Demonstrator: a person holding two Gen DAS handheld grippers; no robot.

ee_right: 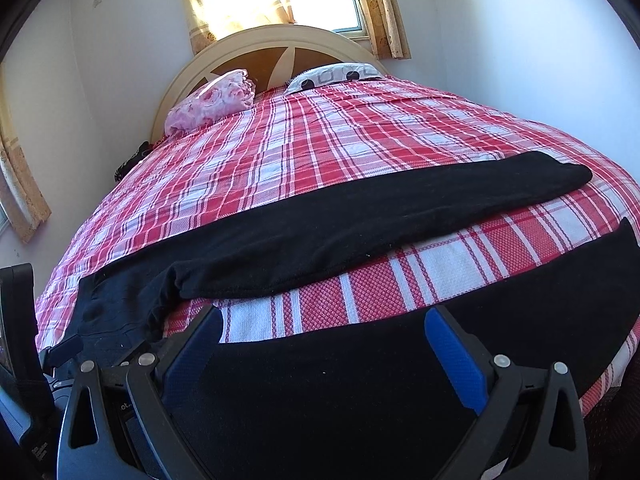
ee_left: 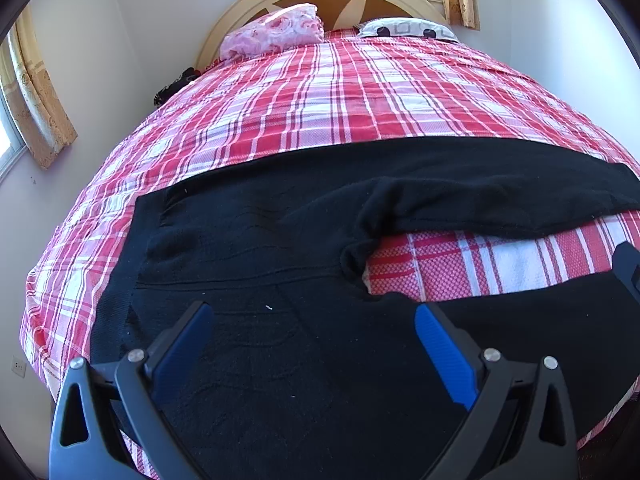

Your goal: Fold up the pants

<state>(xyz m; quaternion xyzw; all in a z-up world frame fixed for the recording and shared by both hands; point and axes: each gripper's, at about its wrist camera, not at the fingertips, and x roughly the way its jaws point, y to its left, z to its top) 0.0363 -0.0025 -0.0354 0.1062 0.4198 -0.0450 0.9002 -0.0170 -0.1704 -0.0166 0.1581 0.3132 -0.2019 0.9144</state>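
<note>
Left gripper [ee_left: 314,332] spread wide, blue pads clear of each other, nothing pinched, hovering over the seat/waist part of the black pants [ee_left: 248,248] at lower centre of the left wrist view; contact with fabric can't be told. Right gripper [ee_right: 322,336] also spread wide and holding nothing, over the near leg at bottom of the right wrist view. Pants lie flat across the near end of the plaid bedspread [ee_left: 320,92], waist at frame left, two legs running right with a strip of plaid between them; far leg cuff ends at mid right in the right wrist view. Near leg sits close to the bed's near edge. Upper frame: open plaid, then pink pillow [ee_left: 276,30], patterned pillow [ee_left: 408,28], headboard [ee_right: 276,46], curtains [ee_right: 384,8]
</note>
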